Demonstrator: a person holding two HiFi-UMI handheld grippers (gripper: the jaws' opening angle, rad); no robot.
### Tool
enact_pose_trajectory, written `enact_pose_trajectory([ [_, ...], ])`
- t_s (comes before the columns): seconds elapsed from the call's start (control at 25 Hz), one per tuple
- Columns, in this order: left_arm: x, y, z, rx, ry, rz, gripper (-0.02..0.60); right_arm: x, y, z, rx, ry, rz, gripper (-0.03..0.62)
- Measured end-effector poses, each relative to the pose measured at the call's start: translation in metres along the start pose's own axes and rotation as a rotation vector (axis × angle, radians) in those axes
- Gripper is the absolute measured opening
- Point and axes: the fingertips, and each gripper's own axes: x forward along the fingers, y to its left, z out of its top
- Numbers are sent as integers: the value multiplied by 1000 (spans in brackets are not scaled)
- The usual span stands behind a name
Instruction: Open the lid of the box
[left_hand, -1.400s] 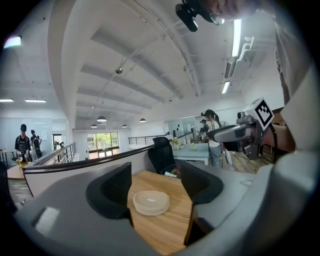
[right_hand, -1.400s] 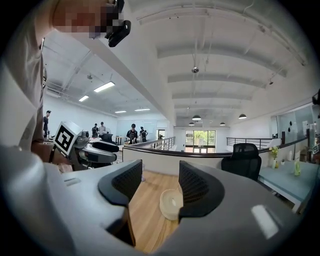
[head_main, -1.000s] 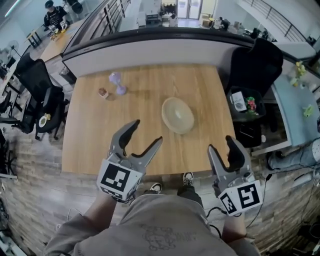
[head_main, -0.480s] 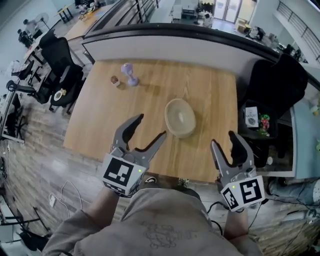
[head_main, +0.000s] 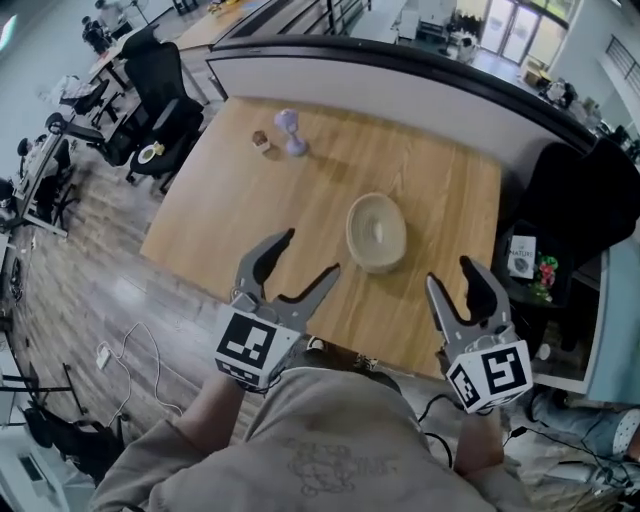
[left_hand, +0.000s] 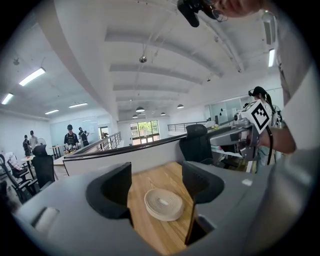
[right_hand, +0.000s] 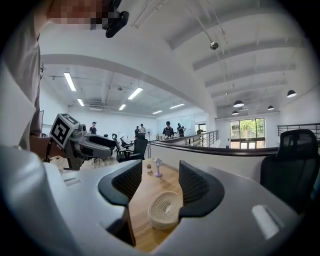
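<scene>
The box (head_main: 376, 232) sits on the table (head_main: 250, 200), a little right of centre and nearer the person's edge than the far one. It is round, low and pale, and its top looks coiled or woven. Both tongs hang short of it, at the near edge. The left gripper (head_main: 308, 252) has its jaws wide with nothing between them, and the right gripper (head_main: 450, 272) is also spread and empty.

The box is probably light and fairly stiff, with a rough surface that pads should bite on rather than slip off. Being so light, it will likely skate across the smooth wood or lift whole with its lid. So one gripper ought to steady the lower wall while the other takes the lid by its rim, or by the small centre mark if that proves to be a knob.

The head view gives the layout: the box apart from both grippers, and a purple ornament (head_main: 291, 132) with a small brown thing (head_main: 260, 140) at the far left corner. It makes the top look dished, though, almost like a bowl. The gripper views come in low and show the side wall and the ringed top, yet neither shows a clear seam between lid and base.
</scene>
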Motion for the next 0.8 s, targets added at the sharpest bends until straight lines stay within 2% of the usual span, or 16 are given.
enact_pose_trajectory([
  [0.24,-1,10,-11,-13,15,16,316,14,1,-7,-10,22,7,216],
  [0.52,13,15,-33,-33,49,-14,318,36,4,-29,-3,72,-2,216],
  [0.8,32,17,-60,-37,101,-75,318,54,8,-61,36,144,-23,216],
])
